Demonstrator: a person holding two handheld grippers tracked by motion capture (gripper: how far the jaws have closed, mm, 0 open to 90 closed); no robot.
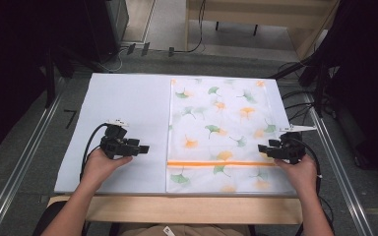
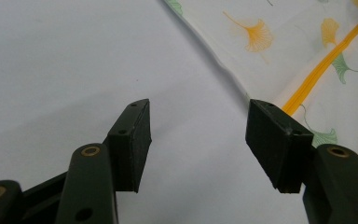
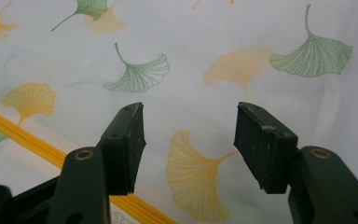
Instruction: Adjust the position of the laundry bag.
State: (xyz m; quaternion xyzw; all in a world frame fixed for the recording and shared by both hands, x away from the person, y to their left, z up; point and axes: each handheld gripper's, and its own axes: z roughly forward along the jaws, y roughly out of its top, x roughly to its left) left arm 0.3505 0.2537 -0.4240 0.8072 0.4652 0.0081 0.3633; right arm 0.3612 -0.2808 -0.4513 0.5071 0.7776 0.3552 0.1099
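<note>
**A:** What do you see from up high?

**B:** I see my left gripper (image 1: 142, 148) over the bare white sheet on the table (image 1: 123, 103). The thin white cloth bag with green and orange leaf prints (image 1: 221, 123) lies flat just past its tips, off to its front. My right gripper (image 1: 262, 148) is over the bag's far side, near the orange zipper line (image 1: 216, 163). The two grippers point at each other with the bag between them.

**A:** And from the left gripper view?

**B:** My left gripper (image 2: 198, 135) has its jaws wide apart. Nothing is between them, just the white sheet (image 2: 65, 60) under them. The bag (image 2: 307, 37) starts a little ahead and to one side of the far jaw, and the zipper line (image 2: 317, 74) runs up from behind that jaw.

**A:** And the right gripper view?

**B:** My right gripper (image 3: 189, 144) has its jaws apart too, holding nothing. The bag (image 3: 191, 65) is right under it and ahead of it. An orange leaf sits between the jaws, and the zipper line (image 3: 23, 135) passes behind the near jaw.
</note>
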